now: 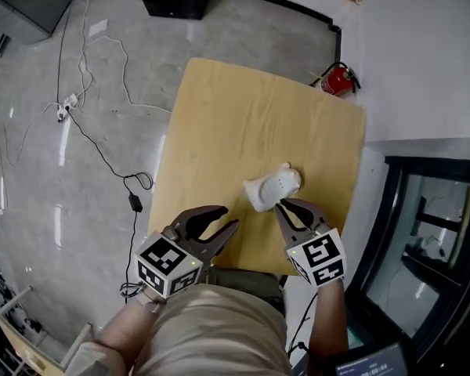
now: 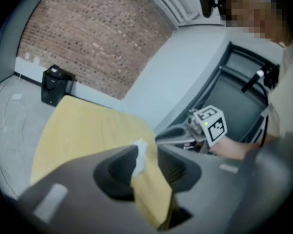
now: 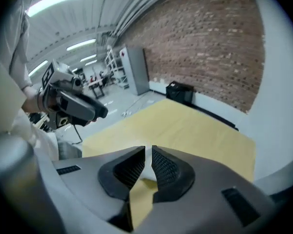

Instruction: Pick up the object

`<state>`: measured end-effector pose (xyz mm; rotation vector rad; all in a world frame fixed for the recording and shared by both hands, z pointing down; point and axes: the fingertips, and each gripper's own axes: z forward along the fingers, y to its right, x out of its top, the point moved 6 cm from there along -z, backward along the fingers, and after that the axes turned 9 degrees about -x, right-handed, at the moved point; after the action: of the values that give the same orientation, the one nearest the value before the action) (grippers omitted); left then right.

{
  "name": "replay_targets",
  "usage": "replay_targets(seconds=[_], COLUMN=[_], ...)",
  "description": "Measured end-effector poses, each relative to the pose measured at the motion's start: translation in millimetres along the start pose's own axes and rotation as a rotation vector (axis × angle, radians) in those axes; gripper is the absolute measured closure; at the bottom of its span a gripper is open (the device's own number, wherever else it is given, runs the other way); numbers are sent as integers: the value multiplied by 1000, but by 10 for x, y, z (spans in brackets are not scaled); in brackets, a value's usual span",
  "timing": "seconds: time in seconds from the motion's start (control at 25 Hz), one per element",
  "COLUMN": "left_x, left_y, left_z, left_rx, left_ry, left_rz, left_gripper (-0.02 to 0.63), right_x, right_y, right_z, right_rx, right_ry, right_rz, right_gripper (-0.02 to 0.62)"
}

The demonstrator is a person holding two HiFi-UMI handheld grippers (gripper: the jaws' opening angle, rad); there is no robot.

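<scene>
White object [image 1: 272,188] lies on the wooden table [image 1: 219,116], toward its near right corner and clear of both edges. My right gripper [image 1: 281,204] has its fingers closed together with nothing between them, tips just beside the object's near side; contact not confirmed. My left gripper [image 1: 229,218] stands over the near edge, fingers parted and empty, apart from the object.

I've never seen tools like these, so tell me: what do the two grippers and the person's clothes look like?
The left gripper and right gripper are both grey, with black ribbed pads and a white cube bearing black square markers. The person wears beige clothing.
</scene>
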<state>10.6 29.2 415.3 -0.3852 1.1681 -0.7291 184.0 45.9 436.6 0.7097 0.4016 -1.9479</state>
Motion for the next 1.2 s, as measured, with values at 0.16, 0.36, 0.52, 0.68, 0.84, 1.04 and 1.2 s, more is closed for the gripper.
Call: replay_targets(seconds=[0.16, 0.36, 0.52, 0.68, 0.84, 1.04, 1.2], left_x=[-390, -642, -656, -654, -645, -658, -665], left_y=[-207, -387, -524, -594, -596, -659, -743], left_z=[183, 176, 77, -8, -87, -216, -274], left_rx=[103, 128, 149, 150, 145, 119, 17], left_ry=[-68, -69, -40, -25, -30, -36, -10], left_rz=[-3, -71, -100, -118, -120, -127, -154], left_gripper=[482, 480, 482, 482, 482, 482, 482], right_x=[-96, -170, -228, -215, -211, -24, 288], right_y=[-141, -363, -430, -475, -487, -457, -315], right_z=[284, 642, 859, 949, 924, 836, 676], right_rx=[123, 56, -116, -243, -244, -133, 109], right_ry=[-152, -315, -402, -379, -386, -287, -108], right_rz=[-65, -41, -57, -183, -235, -43, 345], right_gripper=[550, 433, 434, 434, 440, 457, 459])
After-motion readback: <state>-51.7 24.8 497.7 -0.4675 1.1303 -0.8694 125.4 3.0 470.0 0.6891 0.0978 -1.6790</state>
